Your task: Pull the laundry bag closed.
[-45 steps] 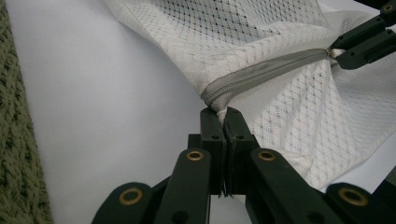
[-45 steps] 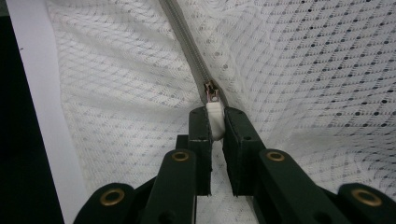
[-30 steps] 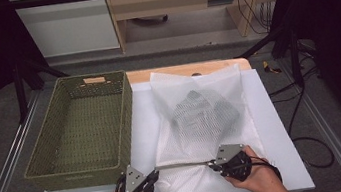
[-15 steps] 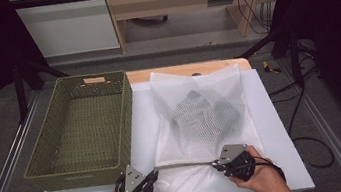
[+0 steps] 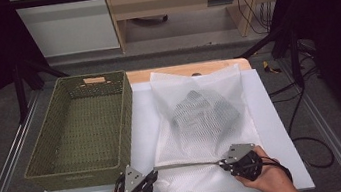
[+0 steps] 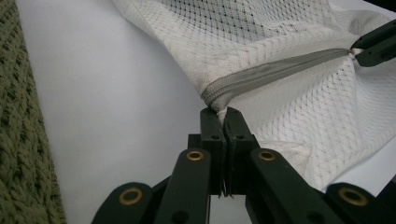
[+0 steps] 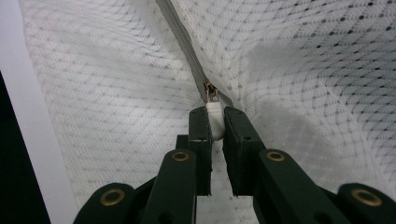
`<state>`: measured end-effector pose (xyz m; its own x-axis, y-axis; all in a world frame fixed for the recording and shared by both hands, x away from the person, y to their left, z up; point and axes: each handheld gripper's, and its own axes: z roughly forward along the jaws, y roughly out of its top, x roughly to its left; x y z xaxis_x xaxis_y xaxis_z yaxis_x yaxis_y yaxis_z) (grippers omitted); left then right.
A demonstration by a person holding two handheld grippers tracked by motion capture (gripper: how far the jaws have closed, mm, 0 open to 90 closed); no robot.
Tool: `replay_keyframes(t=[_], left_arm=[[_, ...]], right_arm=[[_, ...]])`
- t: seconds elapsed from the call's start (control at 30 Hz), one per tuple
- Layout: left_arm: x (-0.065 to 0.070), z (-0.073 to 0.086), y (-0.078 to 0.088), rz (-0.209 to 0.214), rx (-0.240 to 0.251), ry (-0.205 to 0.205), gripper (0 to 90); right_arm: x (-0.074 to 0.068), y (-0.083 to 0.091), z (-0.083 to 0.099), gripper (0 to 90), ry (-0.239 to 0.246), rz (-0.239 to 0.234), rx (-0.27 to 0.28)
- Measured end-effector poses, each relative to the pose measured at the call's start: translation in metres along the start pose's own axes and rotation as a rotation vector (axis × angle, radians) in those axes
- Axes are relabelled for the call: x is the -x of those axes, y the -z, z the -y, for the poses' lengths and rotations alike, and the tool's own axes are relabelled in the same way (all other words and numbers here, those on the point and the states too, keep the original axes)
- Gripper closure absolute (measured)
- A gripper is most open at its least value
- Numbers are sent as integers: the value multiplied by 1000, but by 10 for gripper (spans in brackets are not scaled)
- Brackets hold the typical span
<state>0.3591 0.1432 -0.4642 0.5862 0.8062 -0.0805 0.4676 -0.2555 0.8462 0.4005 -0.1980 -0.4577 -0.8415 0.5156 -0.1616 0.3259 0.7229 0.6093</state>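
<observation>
A white mesh laundry bag (image 5: 202,122) lies on the white table top with a dark garment (image 5: 203,109) inside it. Its grey zipper (image 5: 188,164) runs along the near edge, stretched taut between both grippers. My left gripper (image 5: 155,172) is shut on the bag's fabric at the zipper's left end (image 6: 219,95); its jaws (image 6: 223,113) meet tightly there. My right gripper (image 5: 222,162) is shut on the white zipper pull tab (image 7: 215,119), with the metal slider (image 7: 211,92) just beyond its tips (image 7: 215,112). In the left gripper view the right gripper (image 6: 376,44) shows at the zipper's far end.
An olive woven basket (image 5: 42,167) with nothing in it stands left of the bag, close to my left gripper. The white table top (image 5: 274,127) ends just behind my hands. Dark stands and cables are on the floor to the right.
</observation>
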Motion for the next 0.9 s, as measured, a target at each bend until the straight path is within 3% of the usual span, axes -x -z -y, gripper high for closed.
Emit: replay_keyframes(t=[0.9], left_arm=[[0, 1, -1, 0, -3, 3, 886]], right_arm=[[10, 11, 19, 819, -31, 19, -13]])
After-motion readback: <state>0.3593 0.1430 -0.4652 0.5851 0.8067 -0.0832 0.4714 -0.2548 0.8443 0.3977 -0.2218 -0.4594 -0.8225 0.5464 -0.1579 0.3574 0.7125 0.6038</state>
